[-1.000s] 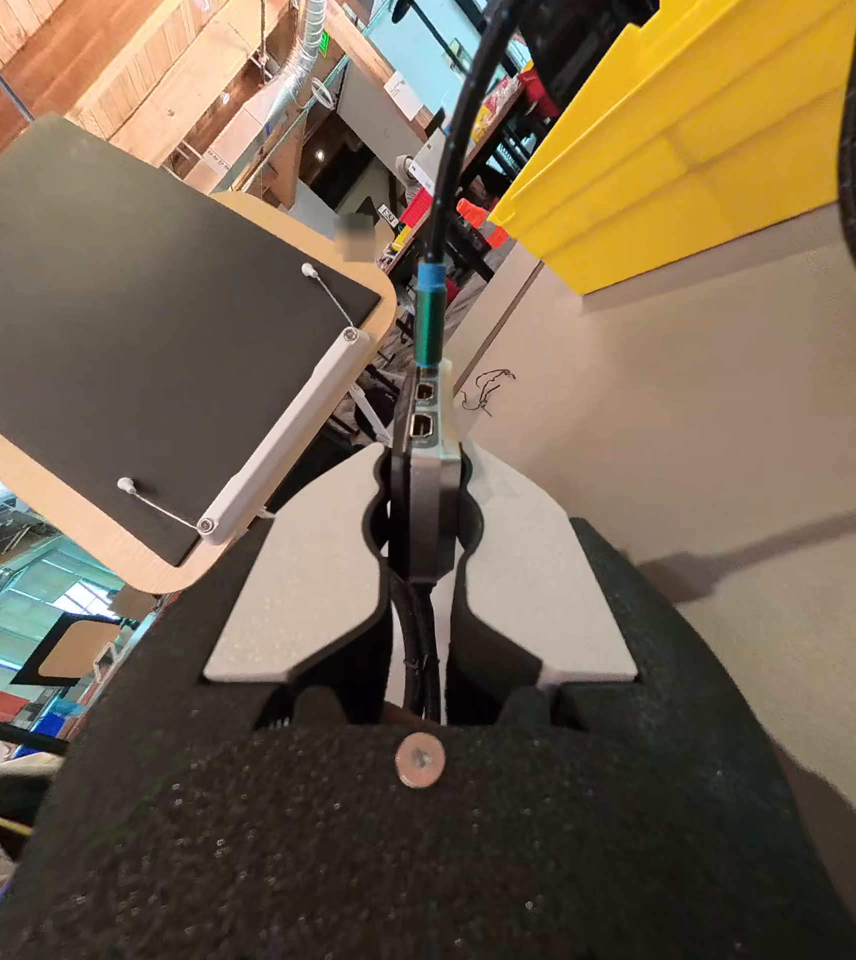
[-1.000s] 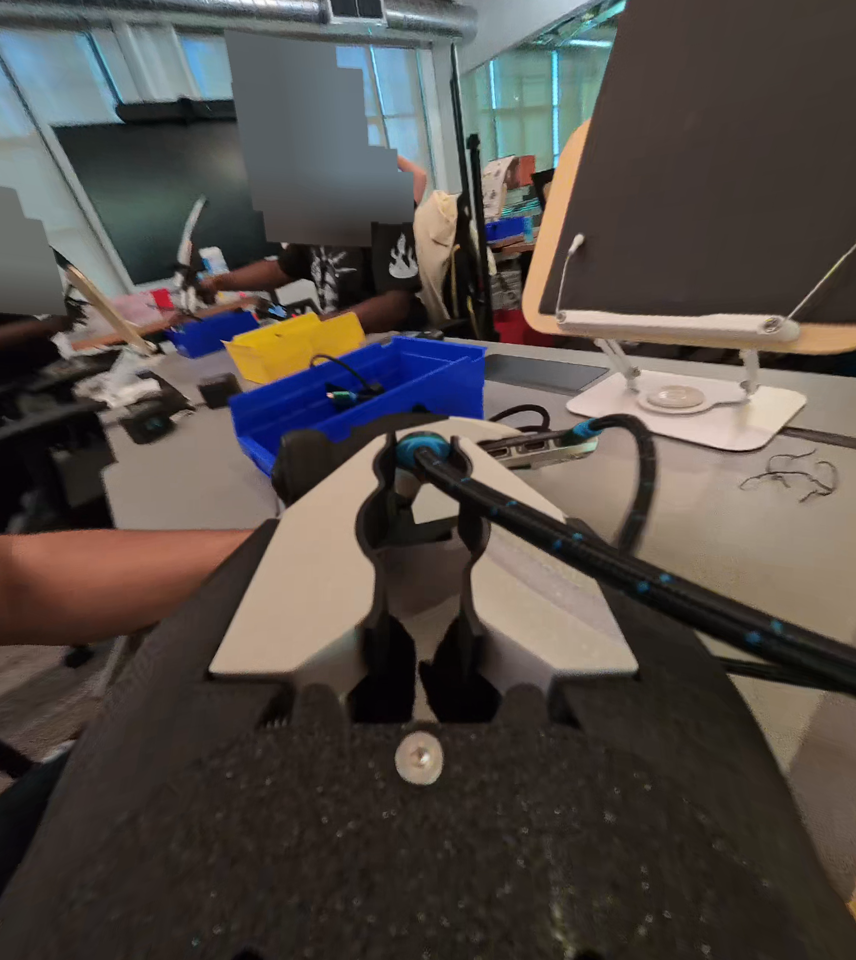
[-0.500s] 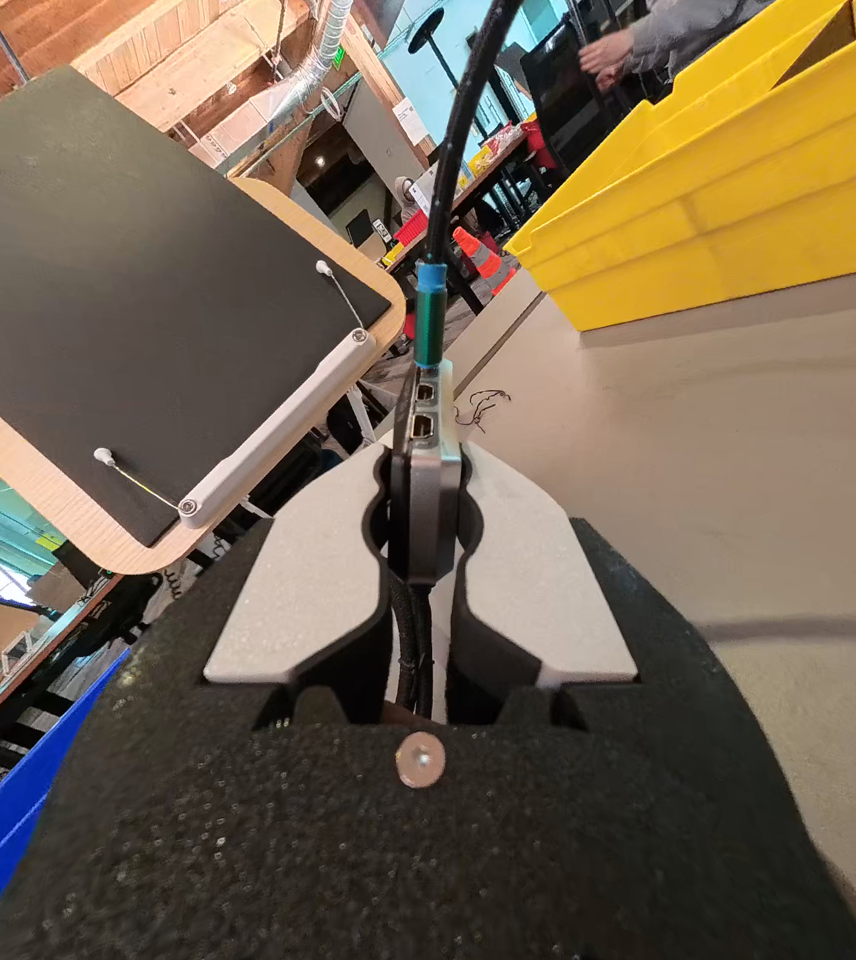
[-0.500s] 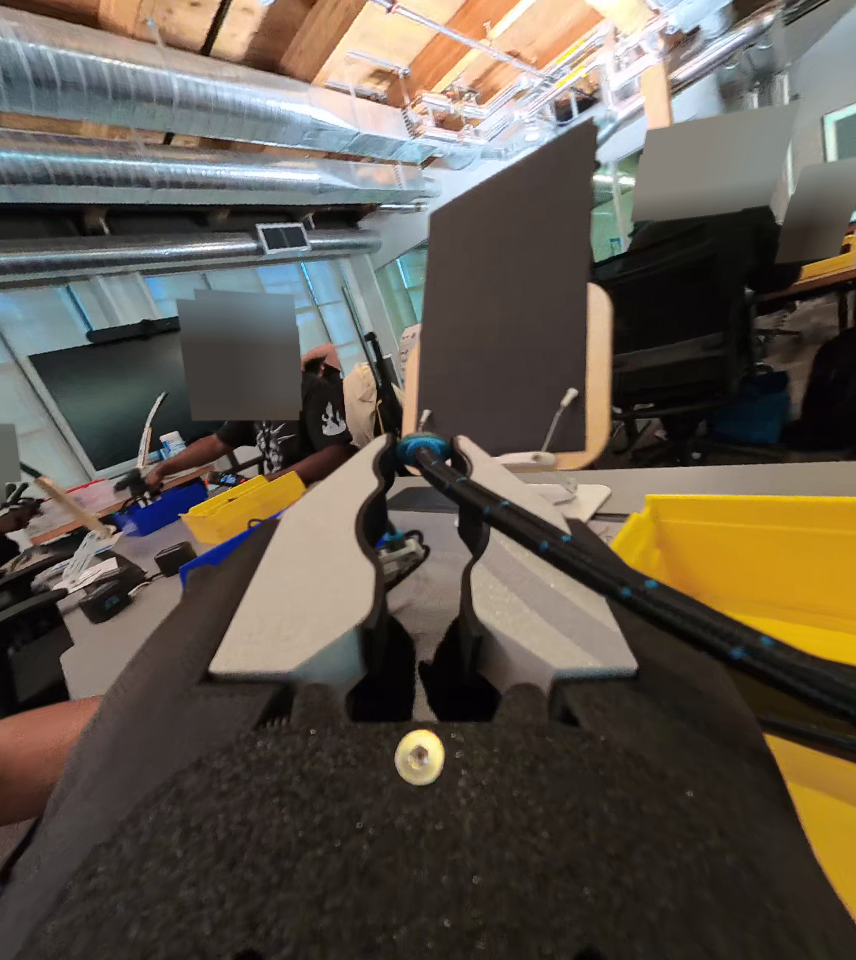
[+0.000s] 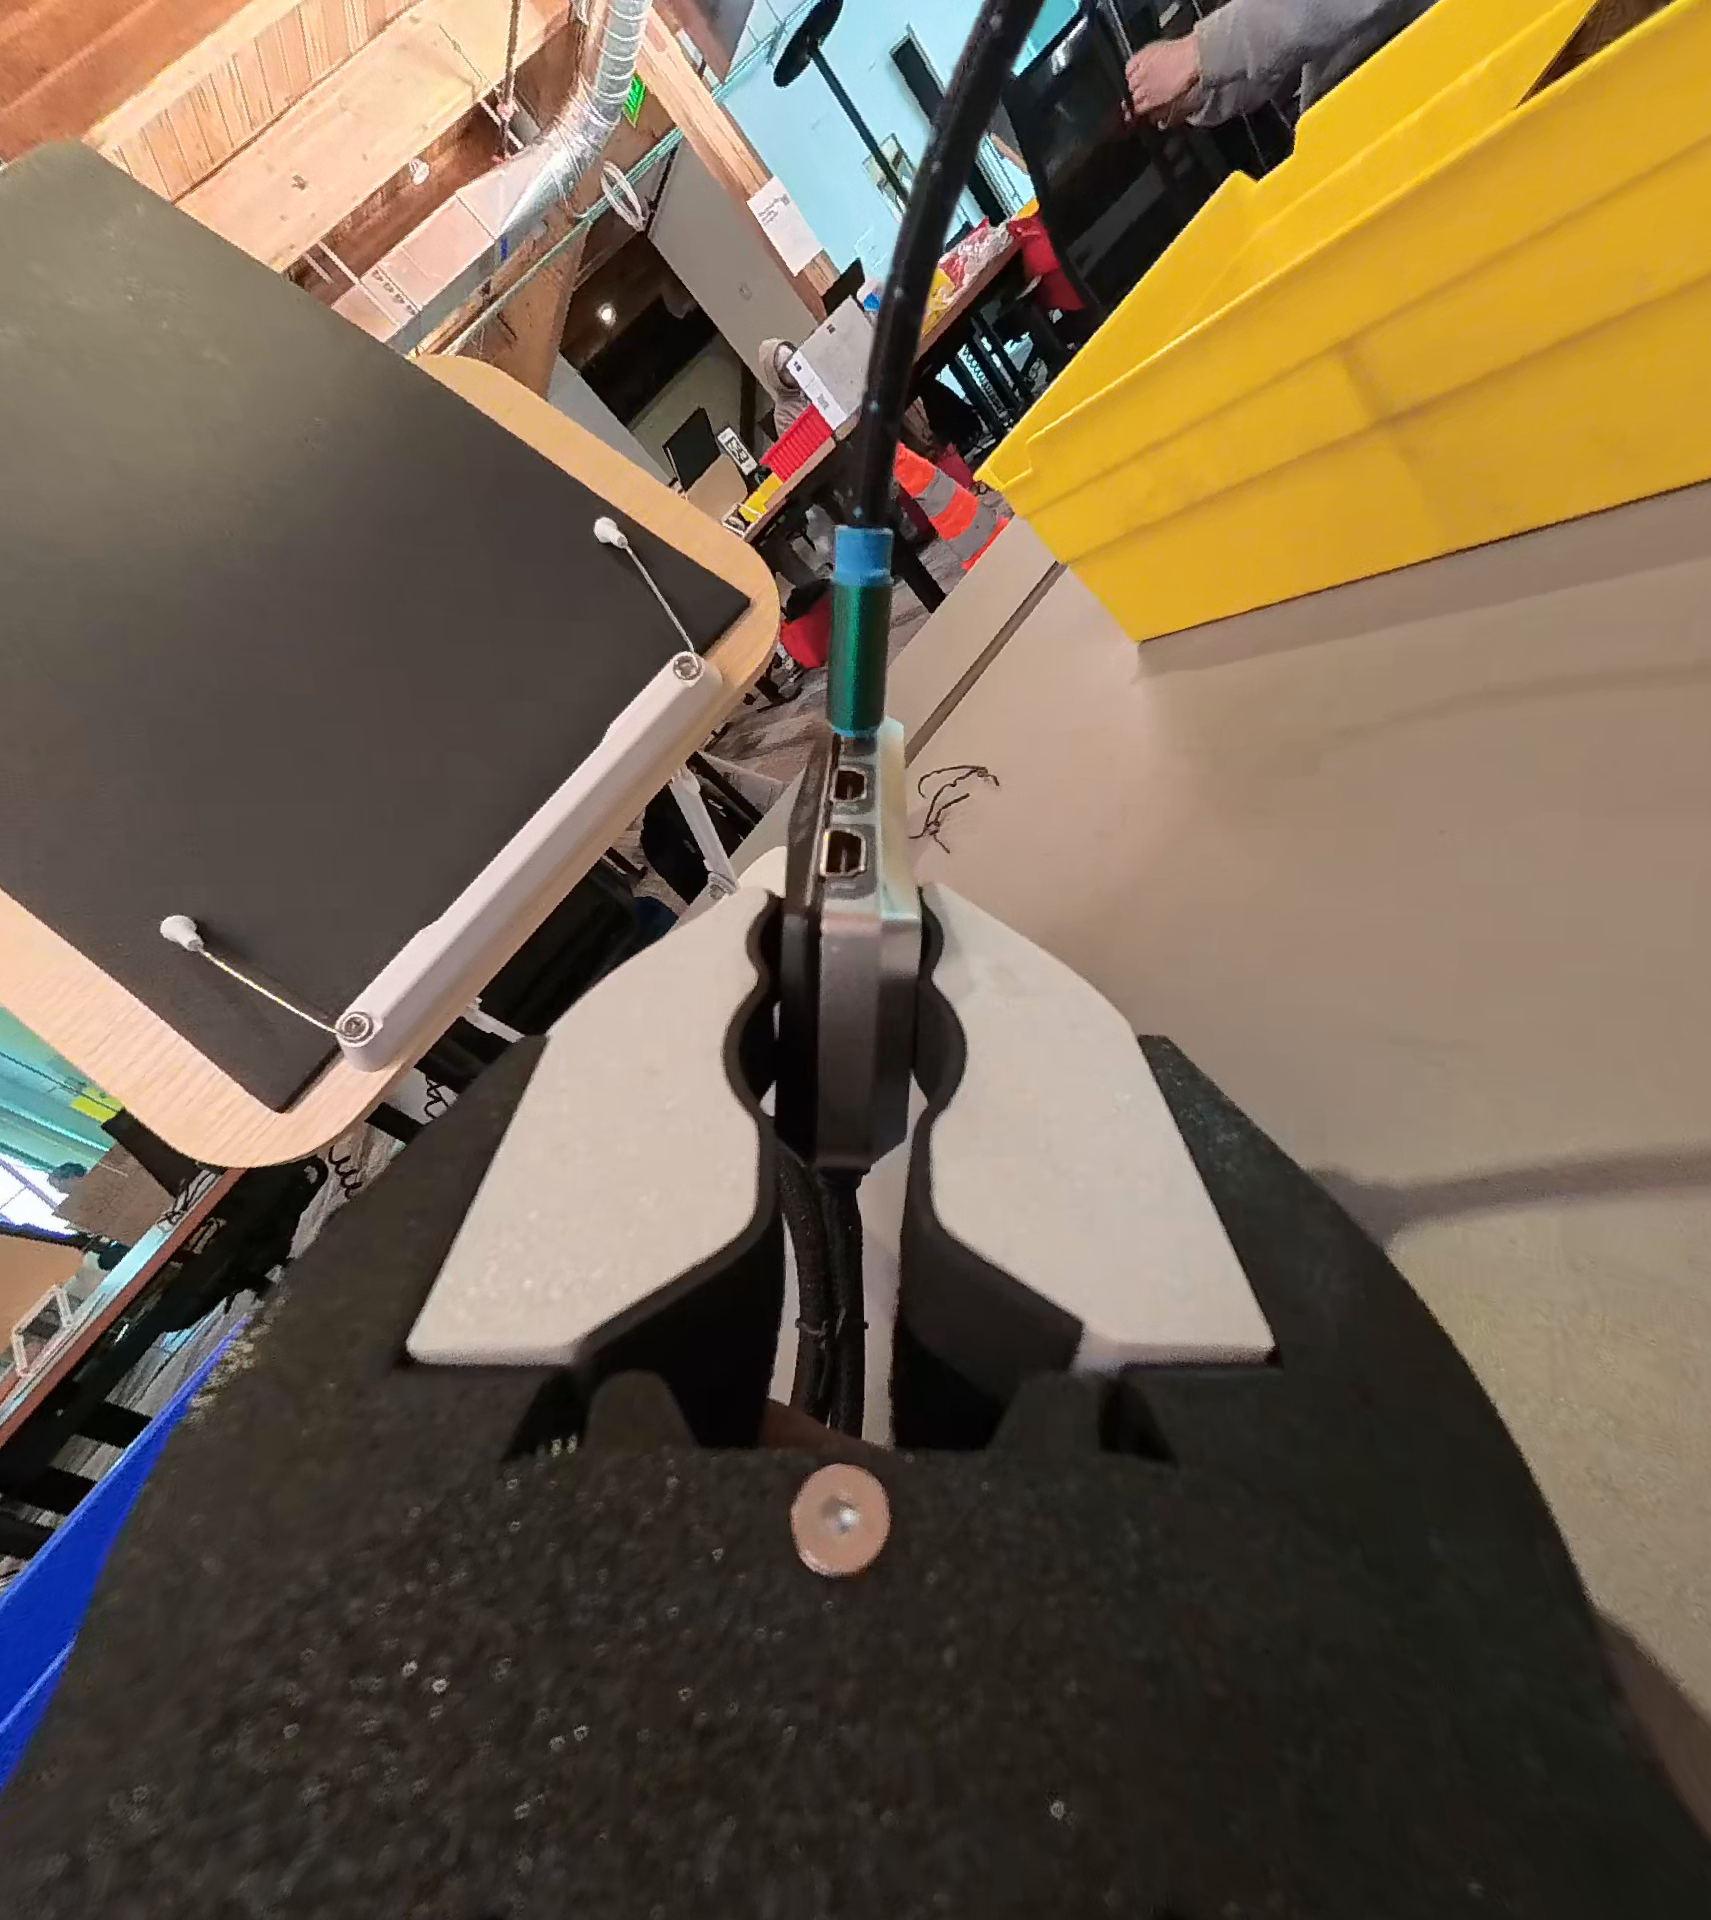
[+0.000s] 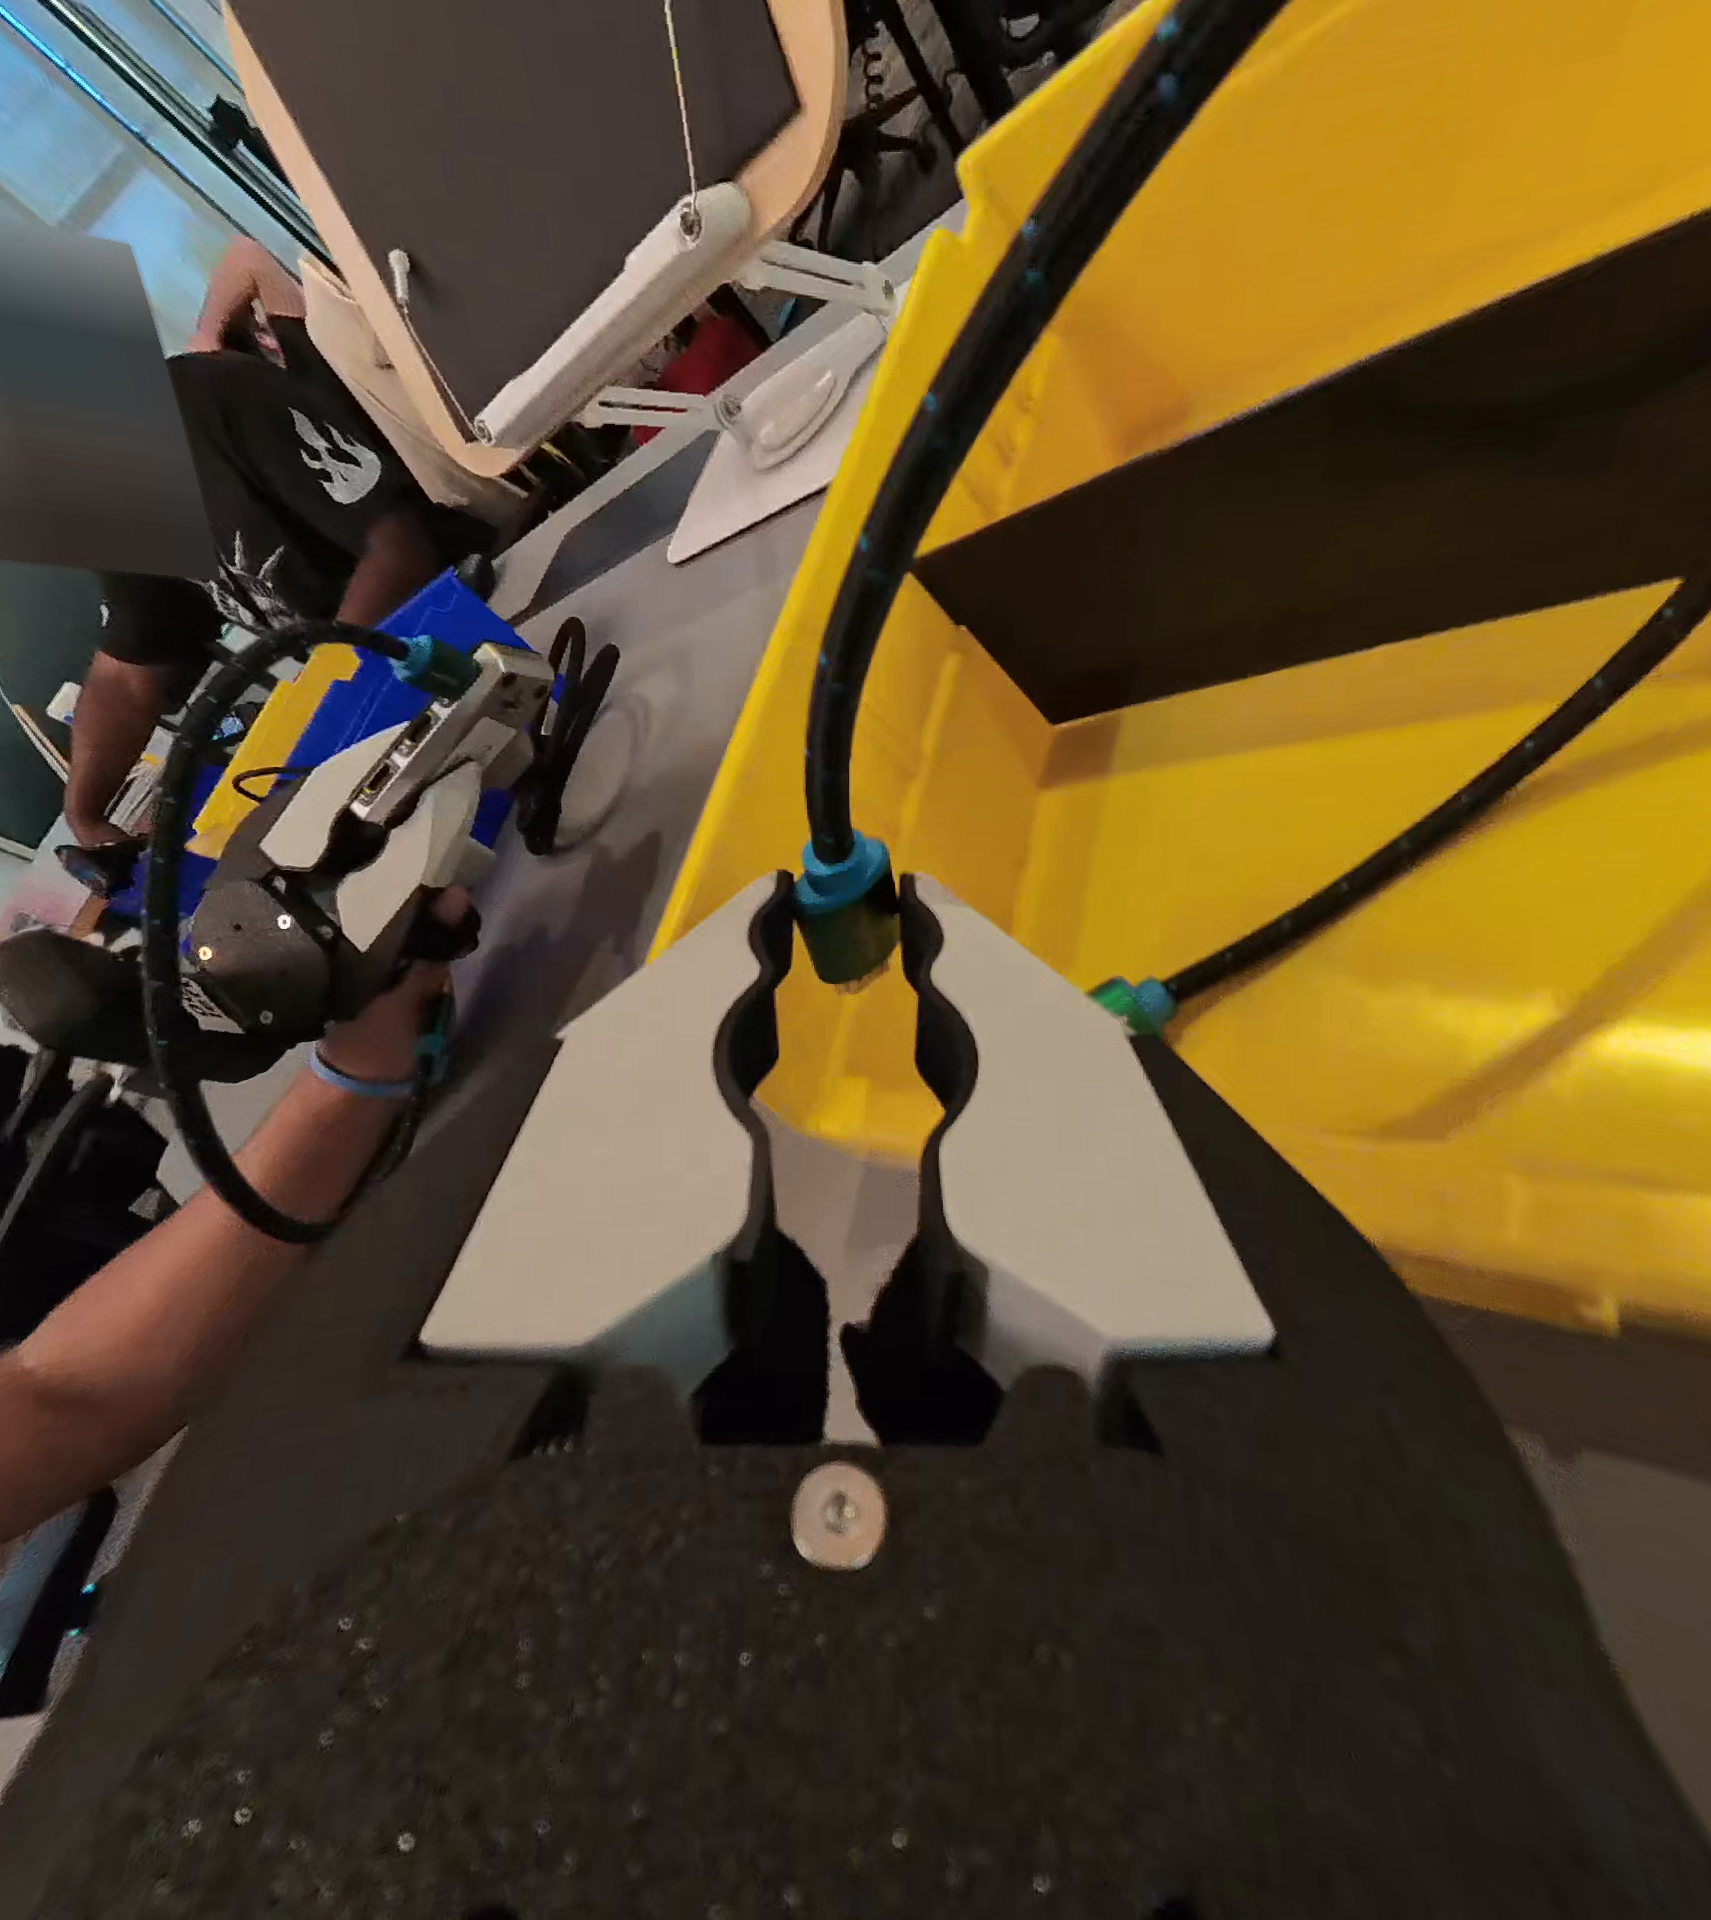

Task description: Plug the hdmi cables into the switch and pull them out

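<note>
Our left gripper (image 5: 846, 935) clamps the switch (image 5: 849, 997) steady; our right gripper (image 6: 843, 914) pinches 1 plug (image 6: 843, 925) over the yellow bin (image 6: 1350, 831), seemingly for stowing.

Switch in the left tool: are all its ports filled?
No: the switch has one green plug seated at its far end, while two nearer ports are open.

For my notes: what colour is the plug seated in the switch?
Green plug, blue collar; clearest in left wrist view.
</note>
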